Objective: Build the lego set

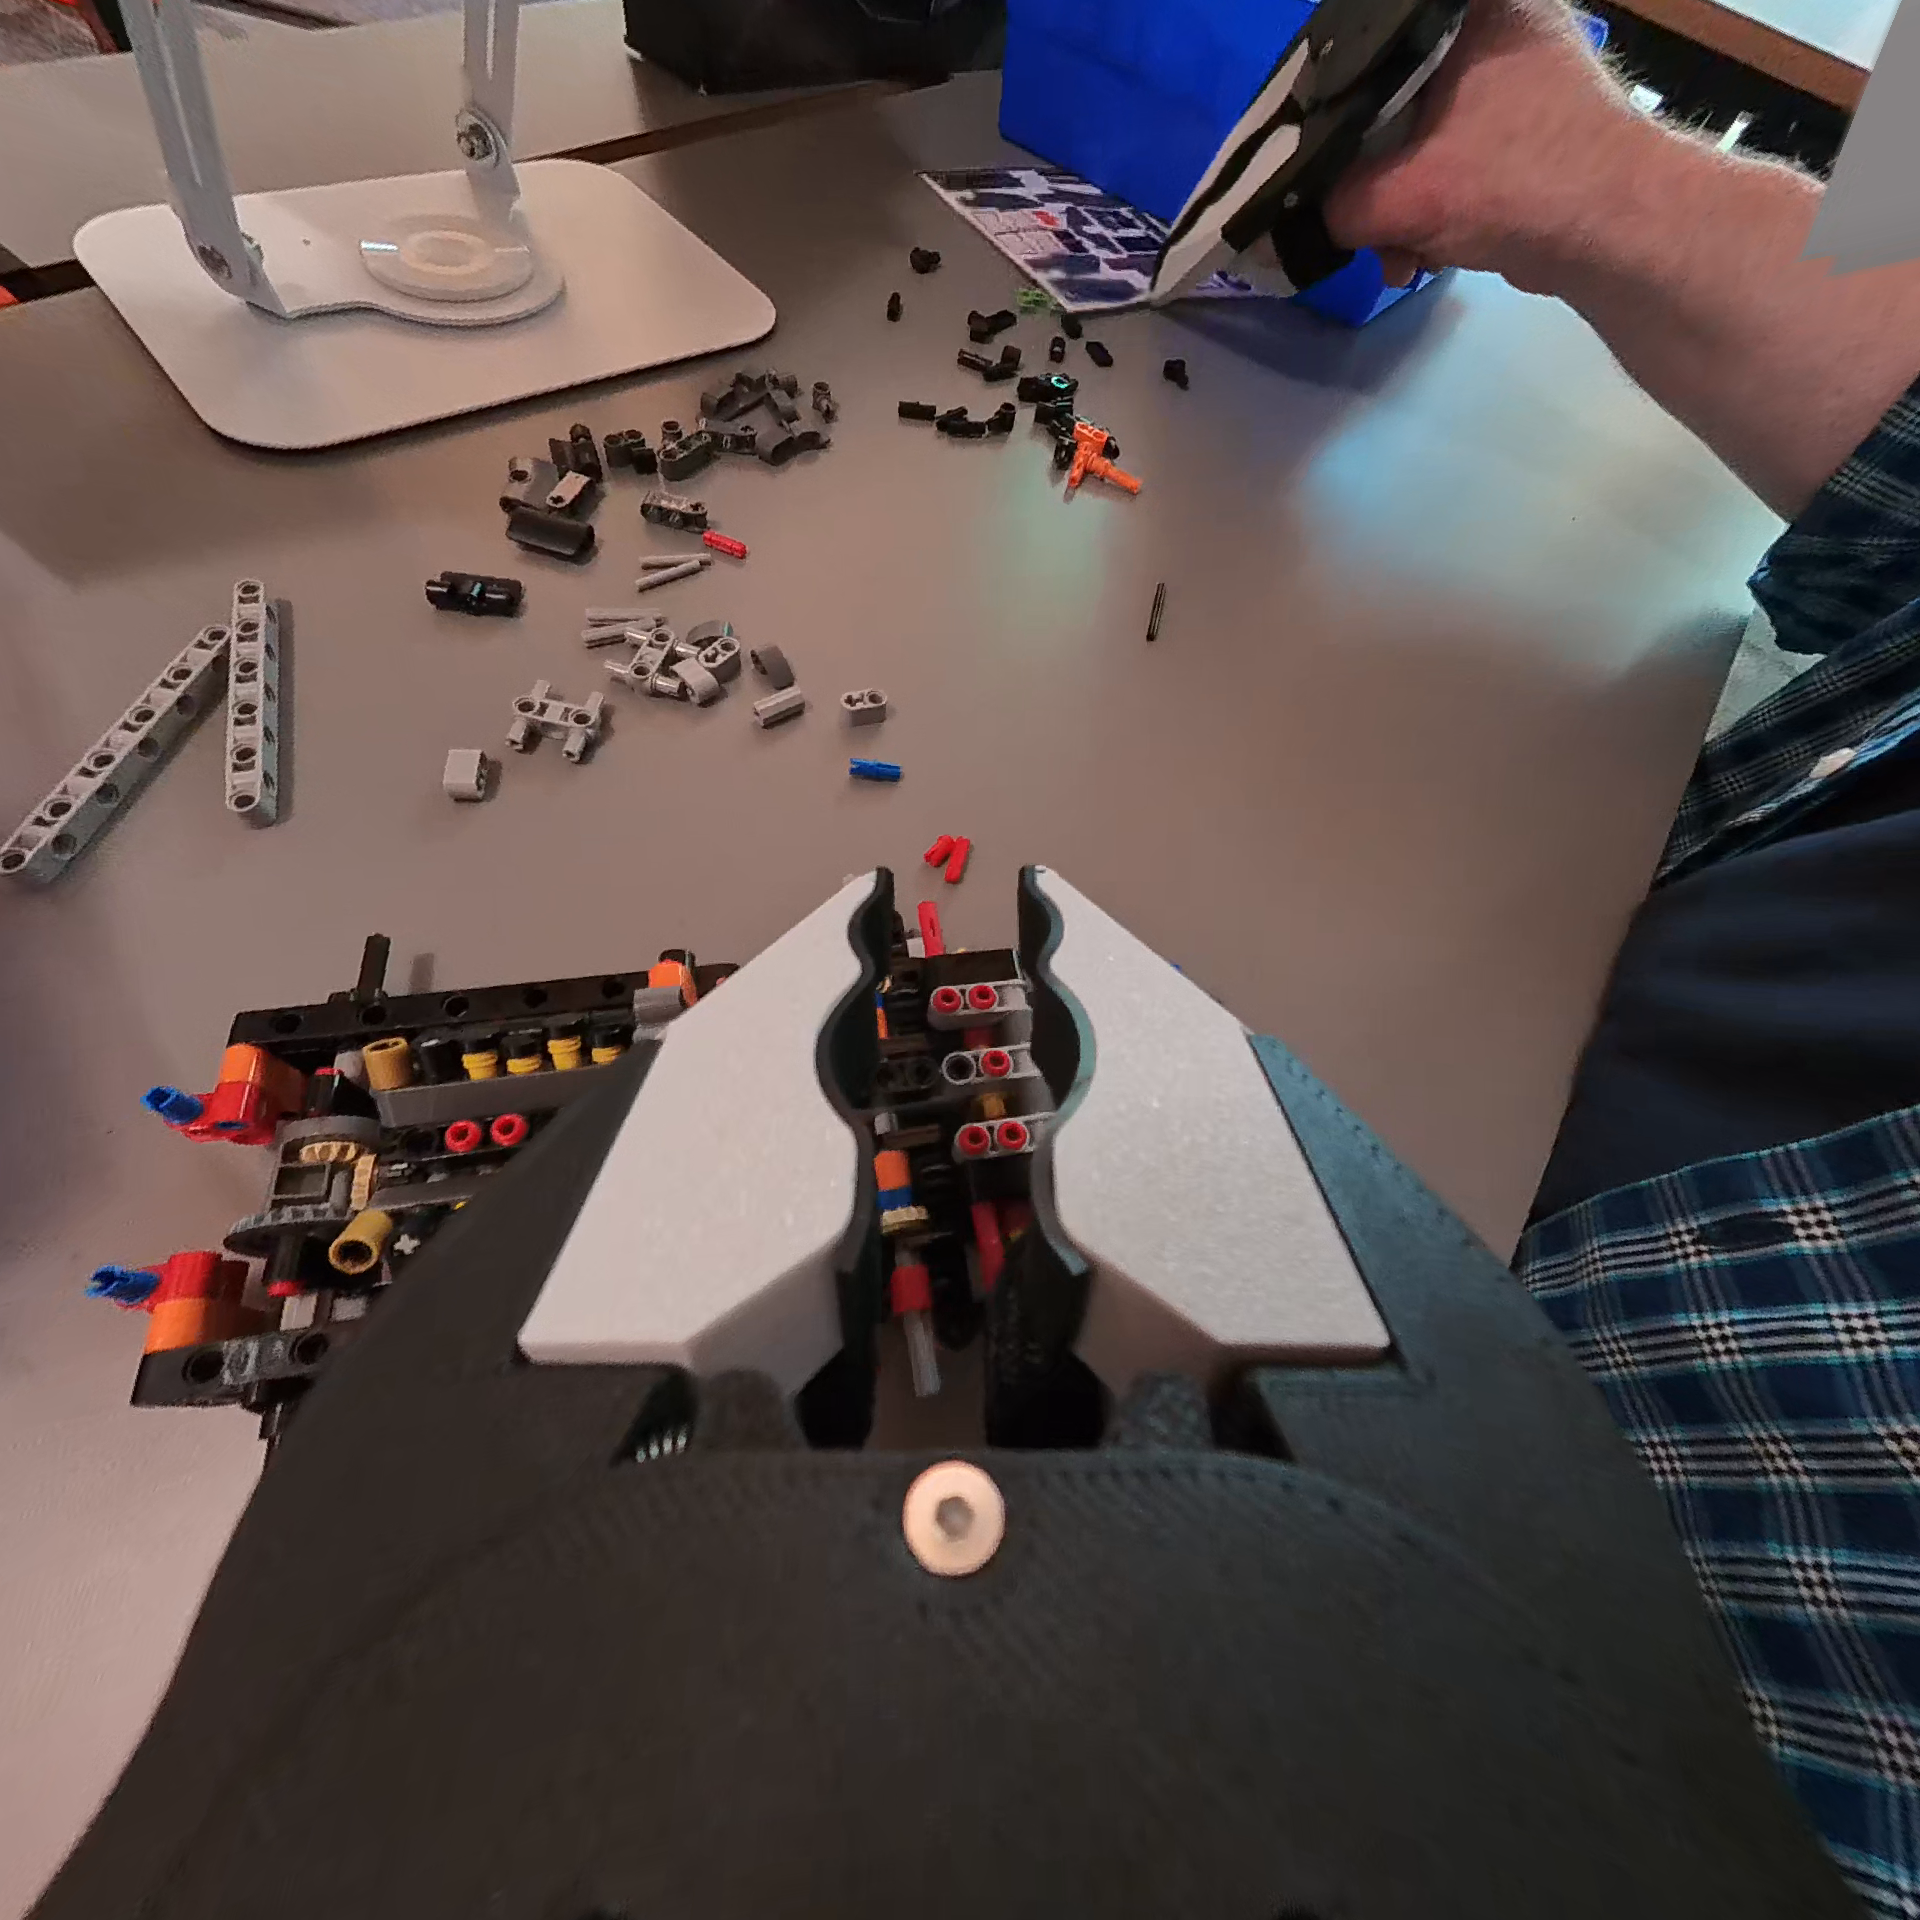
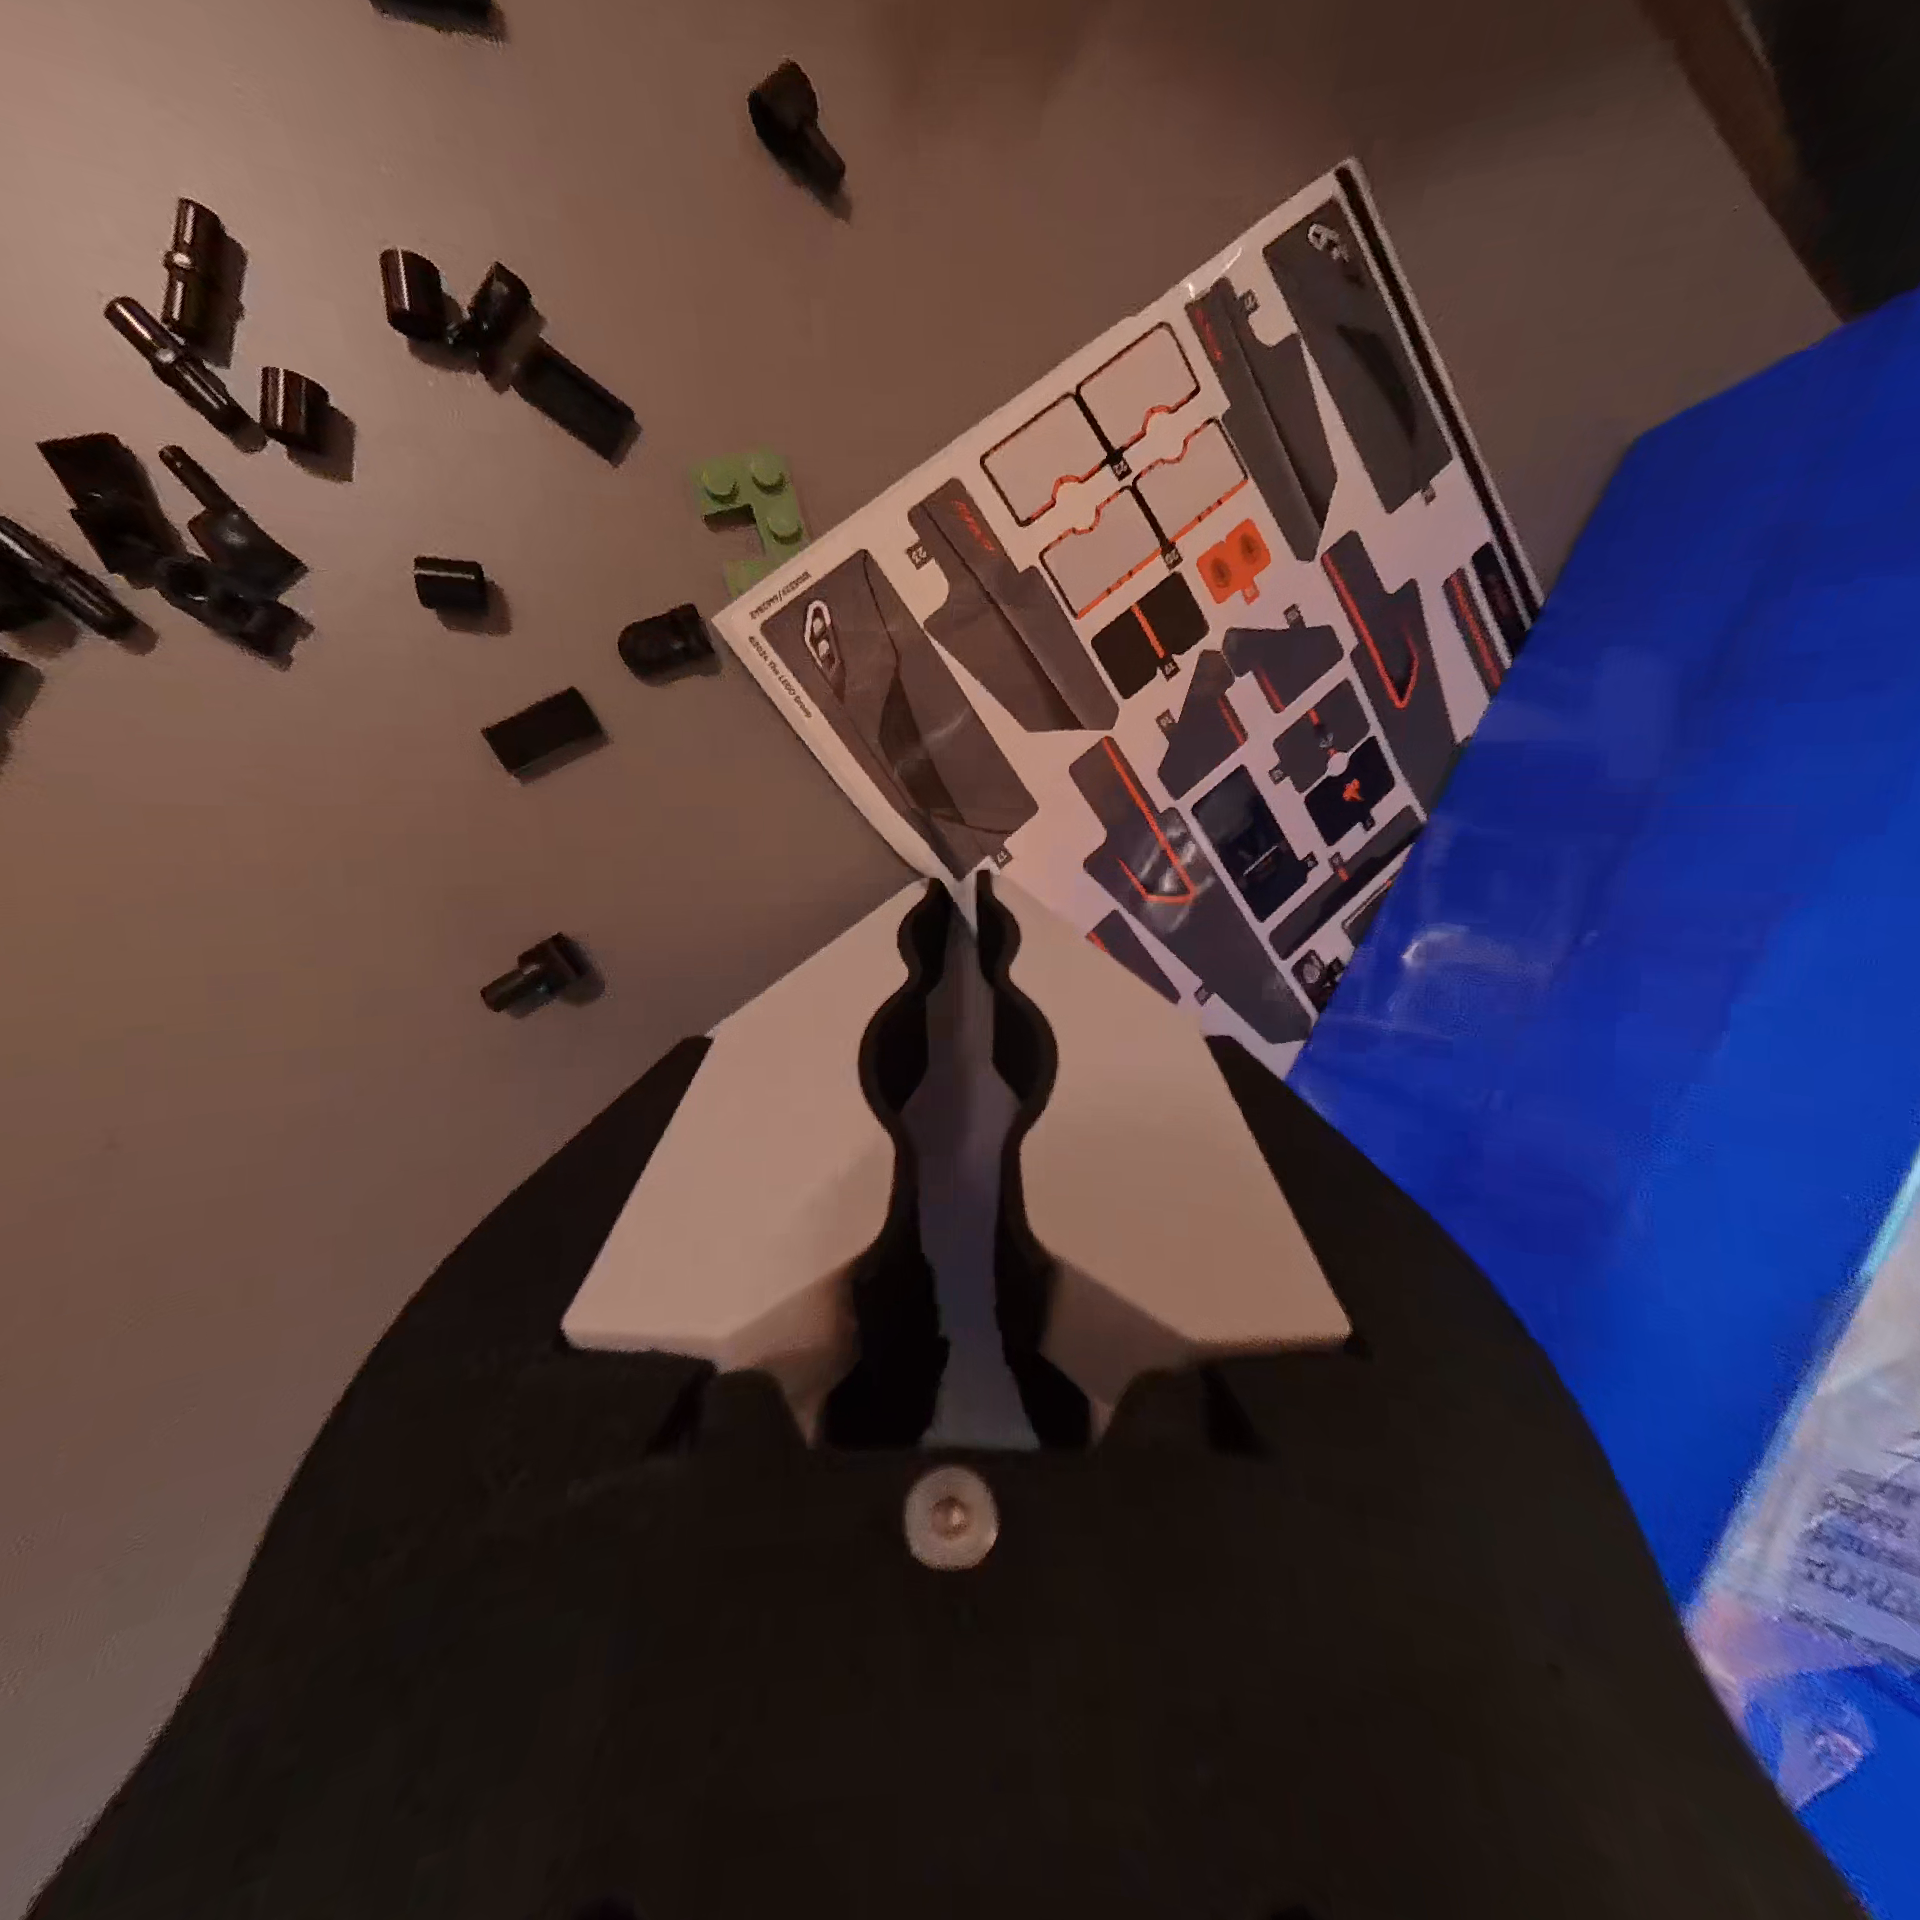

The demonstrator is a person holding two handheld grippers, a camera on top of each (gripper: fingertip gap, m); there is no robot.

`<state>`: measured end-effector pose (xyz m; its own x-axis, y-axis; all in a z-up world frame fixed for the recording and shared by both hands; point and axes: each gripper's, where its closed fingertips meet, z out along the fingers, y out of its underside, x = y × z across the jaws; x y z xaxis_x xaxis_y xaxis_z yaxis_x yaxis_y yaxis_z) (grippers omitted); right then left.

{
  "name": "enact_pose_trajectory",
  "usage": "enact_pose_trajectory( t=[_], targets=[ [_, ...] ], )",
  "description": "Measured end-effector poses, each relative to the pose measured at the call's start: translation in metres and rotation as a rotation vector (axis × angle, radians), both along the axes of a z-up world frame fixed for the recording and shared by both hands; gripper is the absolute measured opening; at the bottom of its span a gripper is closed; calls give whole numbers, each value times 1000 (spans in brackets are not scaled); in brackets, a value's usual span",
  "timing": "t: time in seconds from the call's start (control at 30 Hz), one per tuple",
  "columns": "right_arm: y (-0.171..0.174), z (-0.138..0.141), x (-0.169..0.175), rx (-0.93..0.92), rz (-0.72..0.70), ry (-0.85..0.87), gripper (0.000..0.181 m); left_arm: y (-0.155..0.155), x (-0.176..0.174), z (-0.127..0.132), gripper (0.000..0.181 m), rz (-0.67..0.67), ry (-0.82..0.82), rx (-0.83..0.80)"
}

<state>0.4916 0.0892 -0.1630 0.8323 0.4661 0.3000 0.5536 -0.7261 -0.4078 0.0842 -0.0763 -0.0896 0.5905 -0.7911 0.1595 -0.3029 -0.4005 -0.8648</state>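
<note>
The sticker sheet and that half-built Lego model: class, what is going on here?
A person holds a gripper in each hand. The left gripper straddles the partly built Lego chassis on the grey table. The right gripper is pinching the corner of the sticker sheet beside the blue bin. Loose black pins lie scattered, unused.

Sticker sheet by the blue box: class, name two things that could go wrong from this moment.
The right gripper meets only a corner of the sticker sheet, so it may crease or slip. Moving it could scatter the black pieces beside it. The left gripper straddles the lego build; a jolt might loosen it.
</note>
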Motion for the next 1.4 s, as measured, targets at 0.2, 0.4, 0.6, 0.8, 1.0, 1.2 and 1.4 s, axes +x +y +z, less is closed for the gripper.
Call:
enact_pose_trajectory(
  t=[0.2, 0.4, 0.6, 0.8, 1.0, 1.2, 1.4],
  targets=[
    [-3, 22, -18, 75, 70, 21, 15, 0, 5, 3, 23, -6, 6, 3],
    [-9, 35, -69, 63, 256, 160, 14, -1, 12, 4, 23, -17, 12, 7],
    [-14, 39, -98, 29, 356, 296, 14, 0, 12, 7, 23, -6, 7, 13],
    [-18, 40, -121, 2, 449, 320, 14, 0, 16, 4, 23, -16, 10, 4],
    [-15, 42, -117, 2, 448, 294, 11, 1, 16, 5, 23, -9, 10, 9],
    [-23, 39, -91, -33, 392, 260, 10, 1, 18, 1, 23, -18, 2, -5],
    [-31, 27, -92, -62, 410, 267, 13, 1, 21, -1, 23, -24, 6, -7]
  ],
)
